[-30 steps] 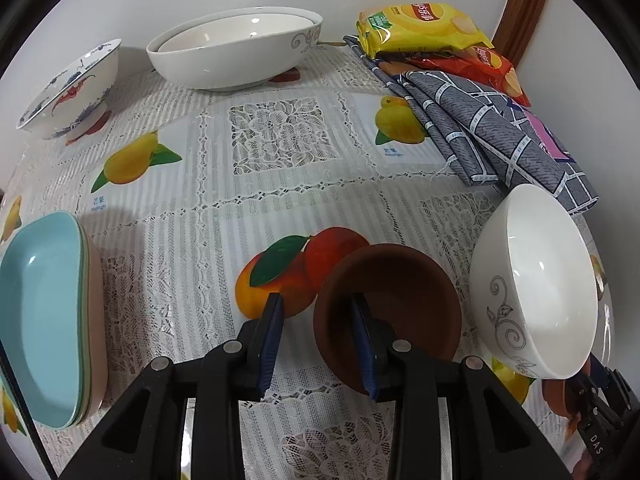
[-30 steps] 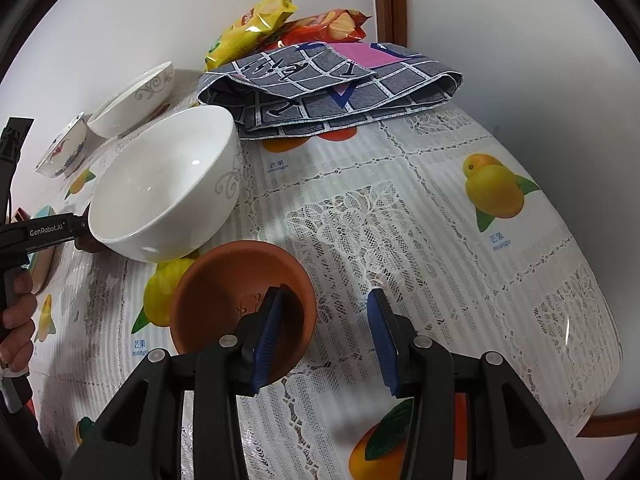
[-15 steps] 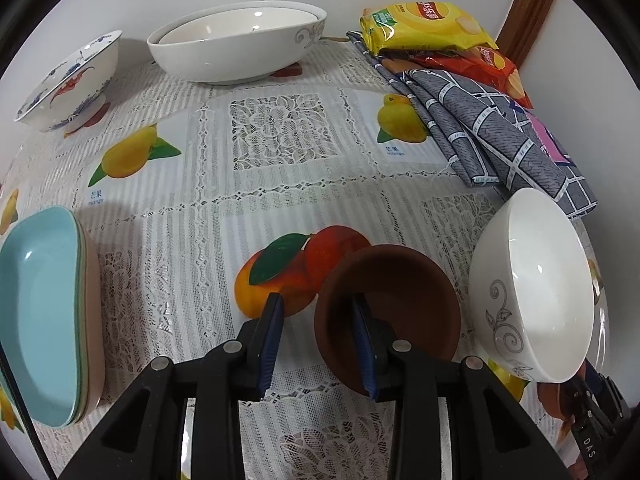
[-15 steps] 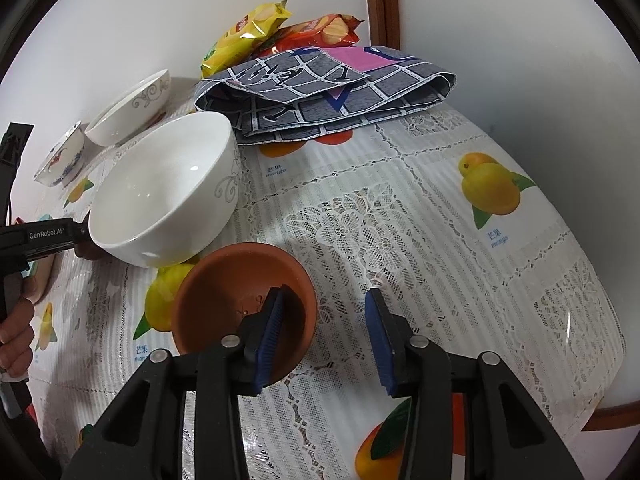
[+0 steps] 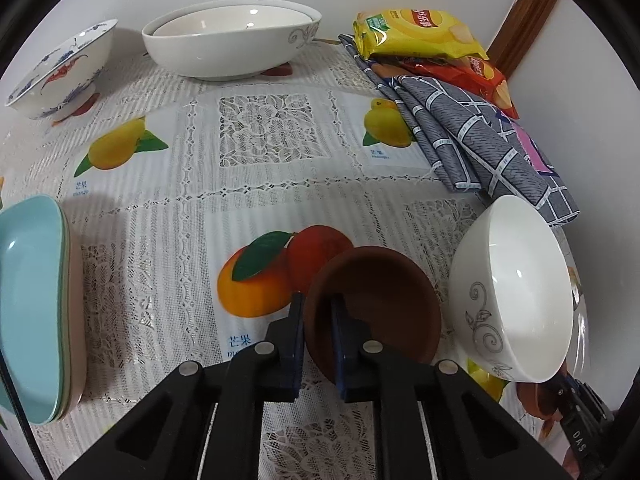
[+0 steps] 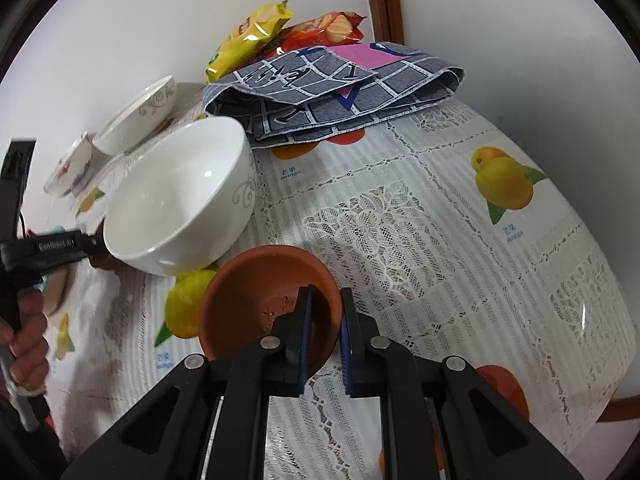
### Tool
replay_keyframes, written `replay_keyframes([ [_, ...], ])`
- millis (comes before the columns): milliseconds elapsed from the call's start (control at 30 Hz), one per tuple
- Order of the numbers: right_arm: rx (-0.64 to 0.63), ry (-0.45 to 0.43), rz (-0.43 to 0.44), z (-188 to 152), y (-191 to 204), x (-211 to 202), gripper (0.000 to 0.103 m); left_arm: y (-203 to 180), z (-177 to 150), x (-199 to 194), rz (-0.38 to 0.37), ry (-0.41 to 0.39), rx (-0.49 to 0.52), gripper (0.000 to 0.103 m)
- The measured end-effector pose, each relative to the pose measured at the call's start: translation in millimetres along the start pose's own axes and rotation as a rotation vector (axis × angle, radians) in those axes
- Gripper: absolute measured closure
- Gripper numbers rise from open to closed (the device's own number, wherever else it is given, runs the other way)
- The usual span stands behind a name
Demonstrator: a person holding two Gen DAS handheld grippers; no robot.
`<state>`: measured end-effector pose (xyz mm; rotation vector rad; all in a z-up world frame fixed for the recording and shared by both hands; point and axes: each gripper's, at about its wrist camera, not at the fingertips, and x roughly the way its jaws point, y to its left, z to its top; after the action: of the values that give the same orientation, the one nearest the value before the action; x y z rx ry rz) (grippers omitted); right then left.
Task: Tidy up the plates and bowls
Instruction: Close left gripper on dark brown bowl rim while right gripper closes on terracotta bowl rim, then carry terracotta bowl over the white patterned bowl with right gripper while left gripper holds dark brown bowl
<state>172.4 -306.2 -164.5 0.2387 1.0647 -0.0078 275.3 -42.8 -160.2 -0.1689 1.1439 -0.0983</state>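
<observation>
Grip status: my left gripper (image 5: 318, 330) clamps the near rim of a brown bowl (image 5: 374, 308) on the tablecloth (image 5: 260, 184); my right gripper (image 6: 324, 330) clamps the rim of a second brown bowl (image 6: 264, 304). White bowl (image 6: 180, 196) stands between them, just beside each.

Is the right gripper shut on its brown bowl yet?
Shut. The right gripper has its blue pads on either side of the brown bowl's rim, with no gap showing.
</observation>
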Motion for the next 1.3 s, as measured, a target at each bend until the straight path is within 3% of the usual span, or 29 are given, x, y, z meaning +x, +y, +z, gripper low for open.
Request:
replay_keyframes([
  [367, 0.055, -0.044, 0.005, 6.2, 8.9, -19.6, 0.094, -9.8, -1.8, -24.3, -0.001, -0.028, 0.049, 0.095],
  [733, 0.068, -0.116, 0.009, 18.2, 25.0, -64.9, 0.094, -11.5, -7.6, -88.8, -0.008, -0.110, 0.060, 0.095],
  [933, -0.016, -0.164, -0.016, 31.6, 38.5, -93.8, 0.094, -12.1, -12.4, -115.4, -0.010, -0.143, 0.062, 0.095],
  [1300, -0.080, -0.195, 0.047, 51.3, 56.9, -127.0, 0.094, -15.5, -21.5, -141.1, -0.013, -0.172, 0.044, 0.095],
])
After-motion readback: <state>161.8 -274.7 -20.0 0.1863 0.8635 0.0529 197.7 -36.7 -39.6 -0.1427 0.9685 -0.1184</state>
